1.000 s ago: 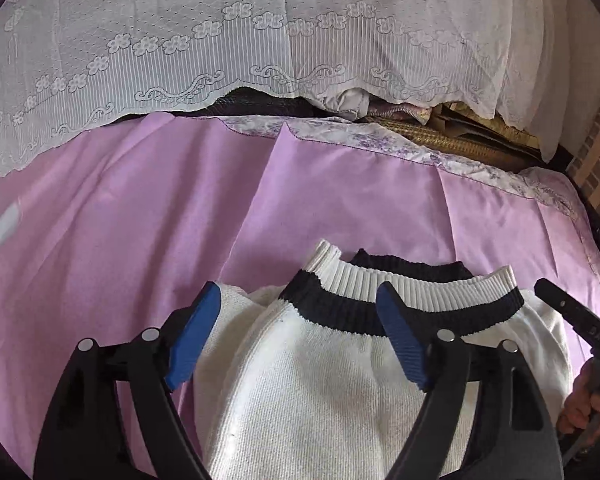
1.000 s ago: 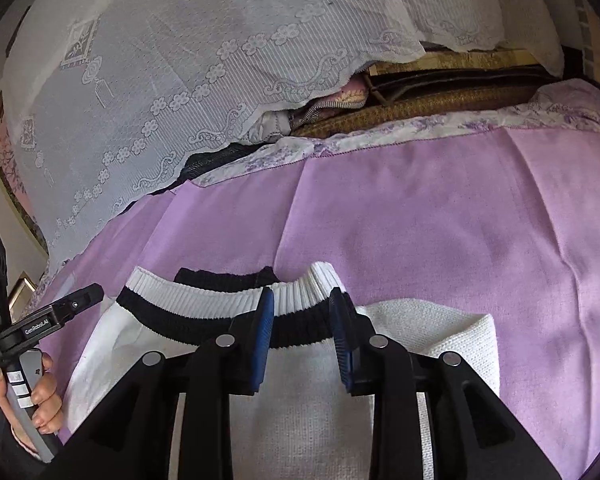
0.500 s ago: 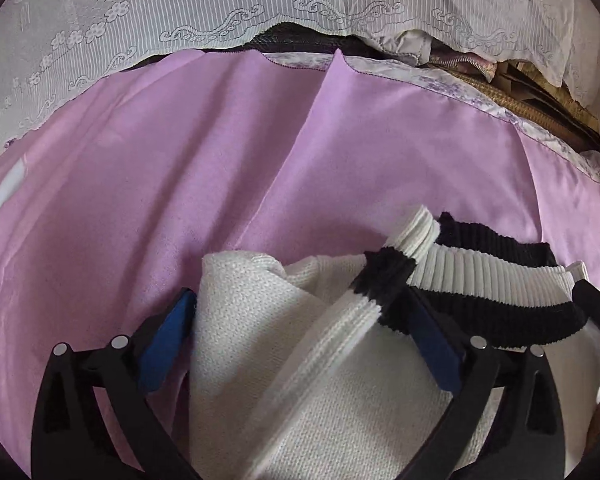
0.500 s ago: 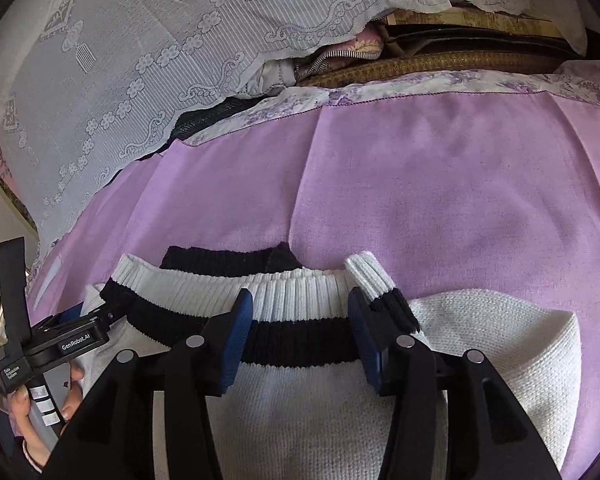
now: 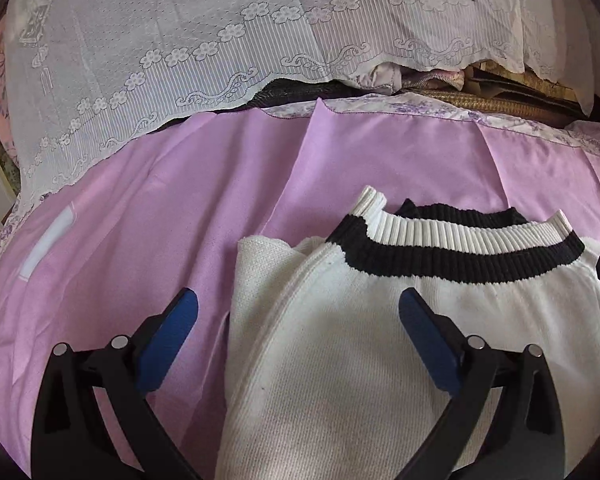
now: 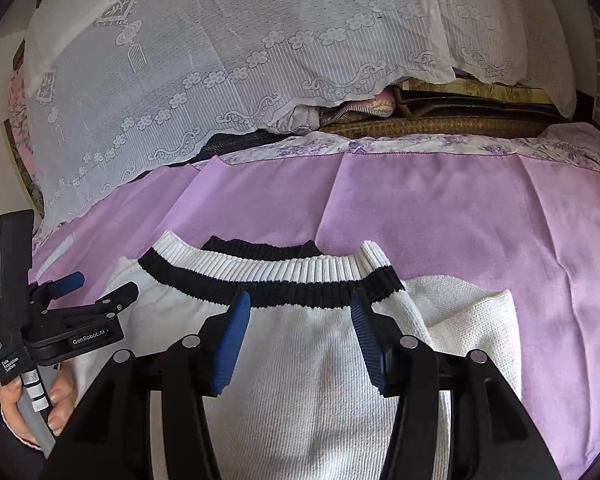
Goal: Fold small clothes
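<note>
A small white knit sweater (image 5: 339, 360) with a black-and-white ribbed band (image 5: 459, 248) lies on the purple bedsheet (image 5: 180, 208). Its left side is folded over the body. My left gripper (image 5: 298, 308) is open above the sweater's left fold and holds nothing. In the right wrist view the sweater (image 6: 300, 380) lies under my right gripper (image 6: 300, 304), which is open and empty just short of the ribbed band (image 6: 280, 276). The left gripper shows at the left (image 6: 96, 288), open, in a hand.
A white lace cover (image 5: 220, 40) drapes over stacked bedding (image 5: 479, 84) at the far side of the bed. The sheet's floral border (image 6: 419, 144) runs along the far edge. Bare purple sheet lies left and right of the sweater.
My right gripper has opened wider over the sweater. My left gripper dipped towards the sweater, then pulled back and up; it stays open. The left fold now lies flat on the body.
</note>
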The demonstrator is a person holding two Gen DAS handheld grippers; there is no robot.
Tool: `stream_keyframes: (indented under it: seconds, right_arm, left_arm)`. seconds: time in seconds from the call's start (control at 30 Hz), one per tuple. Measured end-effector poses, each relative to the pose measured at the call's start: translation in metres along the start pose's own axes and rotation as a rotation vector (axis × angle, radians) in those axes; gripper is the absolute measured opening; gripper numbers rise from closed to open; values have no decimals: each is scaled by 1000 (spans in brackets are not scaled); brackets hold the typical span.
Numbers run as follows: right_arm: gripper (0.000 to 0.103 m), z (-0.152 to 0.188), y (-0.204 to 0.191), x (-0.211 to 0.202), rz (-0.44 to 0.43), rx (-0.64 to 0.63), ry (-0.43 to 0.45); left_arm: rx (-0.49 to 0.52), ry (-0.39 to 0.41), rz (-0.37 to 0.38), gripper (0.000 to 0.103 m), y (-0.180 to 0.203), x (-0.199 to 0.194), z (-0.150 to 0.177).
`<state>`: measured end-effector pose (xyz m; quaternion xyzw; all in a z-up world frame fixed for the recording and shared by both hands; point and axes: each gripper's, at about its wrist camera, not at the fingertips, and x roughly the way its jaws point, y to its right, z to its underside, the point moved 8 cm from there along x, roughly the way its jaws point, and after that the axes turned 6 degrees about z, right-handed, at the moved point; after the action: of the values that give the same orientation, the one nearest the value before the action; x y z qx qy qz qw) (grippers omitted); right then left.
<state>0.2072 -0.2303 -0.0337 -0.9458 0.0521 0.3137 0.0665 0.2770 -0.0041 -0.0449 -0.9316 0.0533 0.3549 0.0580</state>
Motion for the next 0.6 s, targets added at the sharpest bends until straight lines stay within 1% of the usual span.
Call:
stream_keyframes:
  seconds: [0.17,0.33,0.43,0.53,0.6]
  right_arm:
    - [55,17,3,-12,20,0,-16]
    - [56,38,6,-20,43,-7,-46]
    - [60,53,6,-19,60,-31,-85]
    - [63,61,5,-24,88,-64,-85]
    - [64,65,4,-28,100,-77,-85]
  left_arm:
    - [-13,-11,7,98,0,-14,17]
    - [17,-14,-9,98,7,-24,34]
    - [37,-13,-23,98,10,-29,42]
    - [50,-22,-31,98,10,-31,49]
    - [35,-29,-24,98,8,-33,53]
